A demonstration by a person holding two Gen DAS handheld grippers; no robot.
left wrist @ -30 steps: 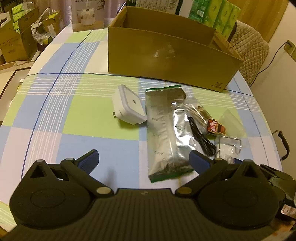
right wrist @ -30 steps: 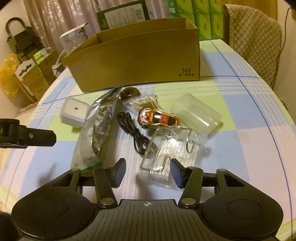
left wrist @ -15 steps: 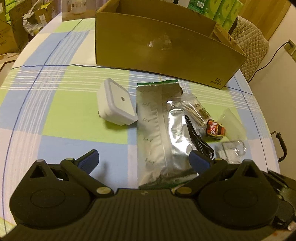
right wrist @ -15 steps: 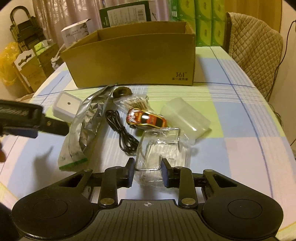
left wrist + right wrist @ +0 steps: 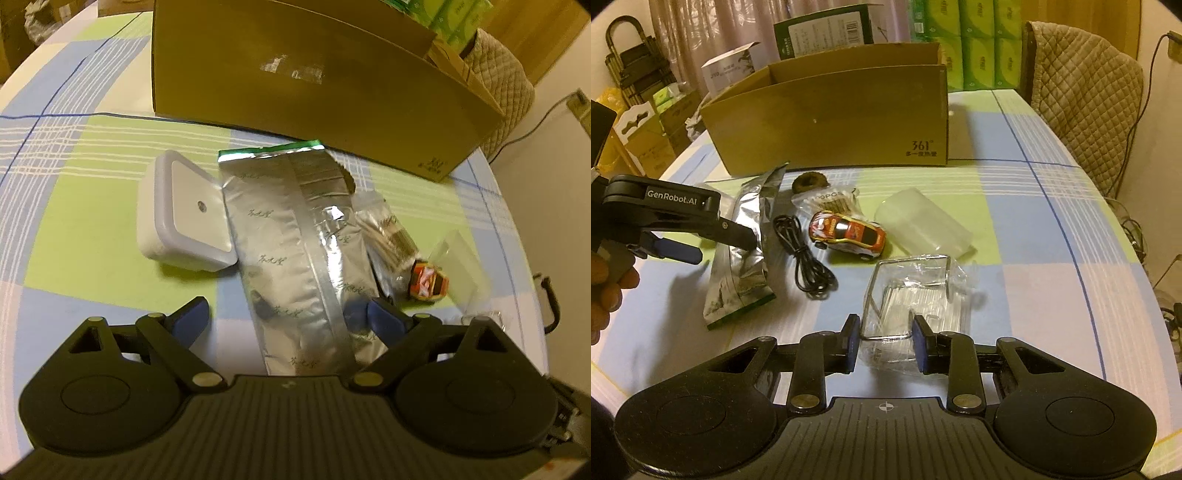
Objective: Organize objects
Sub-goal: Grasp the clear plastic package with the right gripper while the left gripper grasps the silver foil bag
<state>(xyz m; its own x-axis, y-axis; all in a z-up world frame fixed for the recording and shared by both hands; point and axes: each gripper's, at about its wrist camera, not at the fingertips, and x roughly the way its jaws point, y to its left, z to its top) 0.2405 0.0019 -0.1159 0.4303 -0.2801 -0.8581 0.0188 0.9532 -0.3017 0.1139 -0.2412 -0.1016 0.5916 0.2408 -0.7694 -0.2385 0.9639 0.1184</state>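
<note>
On the desk (image 5: 1052,229) I count one brown box (image 5: 831,122), one silver bag (image 5: 295,251), one white plug (image 5: 184,218), one black cord (image 5: 805,254), one toy car (image 5: 849,234) and one clear packet (image 5: 916,295). The left tongs (image 5: 286,317) are wide apart over the silver bag, one tip on each side of it. The right tongs (image 5: 886,339) are close on each side of the clear packet, but I cannot tell if they squeeze it.

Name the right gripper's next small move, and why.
Probably close: the right gripper has its fingers either side of the clear packet with the wire clip, a little gap showing on each side. Then it could lift toward the cardboard box.
</note>
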